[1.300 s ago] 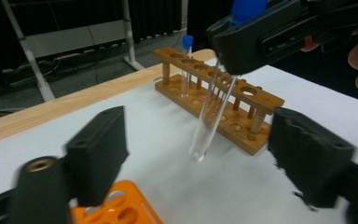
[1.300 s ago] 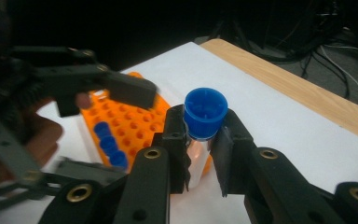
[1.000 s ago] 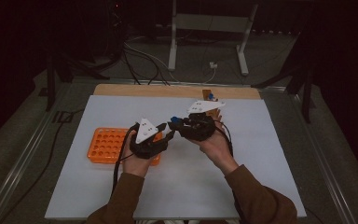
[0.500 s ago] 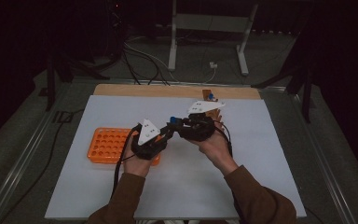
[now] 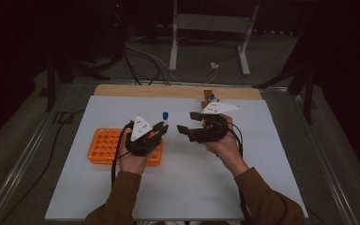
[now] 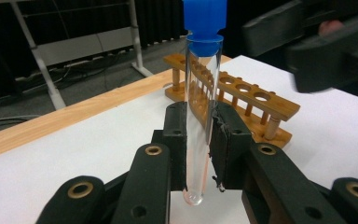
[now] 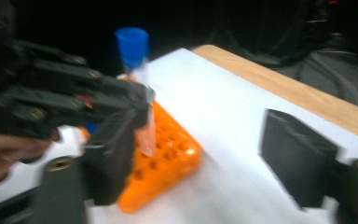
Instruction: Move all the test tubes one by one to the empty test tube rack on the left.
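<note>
A clear test tube with a blue cap (image 6: 199,116) stands upright between the jaws of my left gripper (image 6: 198,144), which is shut on its lower half. In the high view the tube (image 5: 165,118) rises from the left gripper (image 5: 161,128) above the right end of an orange tube rack (image 5: 104,145). My right gripper (image 5: 189,122) is open a short way to the tube's right, with nothing between its jaws. In the right gripper view its own wide-apart jaws (image 7: 205,161) frame the tube (image 7: 142,98) and the orange rack (image 7: 168,163).
A wooden tube rack (image 5: 208,97) with a row of round holes stands at the white board's far edge, seen behind the tube as the wooden rack (image 6: 251,95). A bare wooden strip (image 5: 168,91) borders the board's far side. Cables and a metal stand lie on the floor beyond.
The two grippers, close together at the tube earlier, have drawn apart. The tube stays in the left gripper, and the right gripper now stands clear of it to the right.
</note>
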A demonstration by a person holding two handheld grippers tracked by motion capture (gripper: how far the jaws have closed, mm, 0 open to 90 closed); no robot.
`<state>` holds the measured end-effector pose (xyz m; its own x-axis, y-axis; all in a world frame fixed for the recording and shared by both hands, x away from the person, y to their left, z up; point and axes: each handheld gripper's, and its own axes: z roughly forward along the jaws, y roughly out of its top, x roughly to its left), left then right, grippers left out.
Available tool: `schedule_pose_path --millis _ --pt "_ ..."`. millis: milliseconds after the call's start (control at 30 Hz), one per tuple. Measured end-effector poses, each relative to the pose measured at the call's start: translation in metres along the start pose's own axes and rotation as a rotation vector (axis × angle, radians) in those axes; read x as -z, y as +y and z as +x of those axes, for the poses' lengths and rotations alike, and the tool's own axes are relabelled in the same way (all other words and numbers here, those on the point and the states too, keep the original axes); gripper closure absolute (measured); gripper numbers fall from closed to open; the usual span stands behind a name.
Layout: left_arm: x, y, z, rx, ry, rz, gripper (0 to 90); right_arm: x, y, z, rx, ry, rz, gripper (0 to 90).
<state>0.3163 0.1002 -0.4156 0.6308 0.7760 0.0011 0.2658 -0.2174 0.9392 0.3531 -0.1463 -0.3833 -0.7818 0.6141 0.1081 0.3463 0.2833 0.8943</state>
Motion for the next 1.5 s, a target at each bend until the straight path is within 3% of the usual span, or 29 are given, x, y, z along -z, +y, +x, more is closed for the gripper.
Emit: schedule_pose_path --millis 133,267,633,1000,1500 --pt "0.004 0.001 0.006 0.022 0.008 -0.018 78.5 0.006 -0.007 -0.005 -0.007 -0.063 -0.005 10.1" --pt "0.008 0.001 0.012 0.032 0.022 -0.022 78.5 0.01 -0.016 -0.012 -0.026 -0.081 -0.001 3.5" --pt "0.019 -0.003 0.024 0.06 0.05 -0.036 78.5 0.027 -0.035 -0.018 -0.012 -0.165 0.006 0.0" --pt "0.031 -0.013 0.035 0.088 0.074 -0.038 78.4 0.042 -0.048 -0.02 -0.005 -0.188 -0.009 0.0" --pt "0.045 -0.03 0.043 0.121 0.084 -0.027 78.3 0.05 -0.071 -0.035 -0.085 -0.216 -0.016 0.0"
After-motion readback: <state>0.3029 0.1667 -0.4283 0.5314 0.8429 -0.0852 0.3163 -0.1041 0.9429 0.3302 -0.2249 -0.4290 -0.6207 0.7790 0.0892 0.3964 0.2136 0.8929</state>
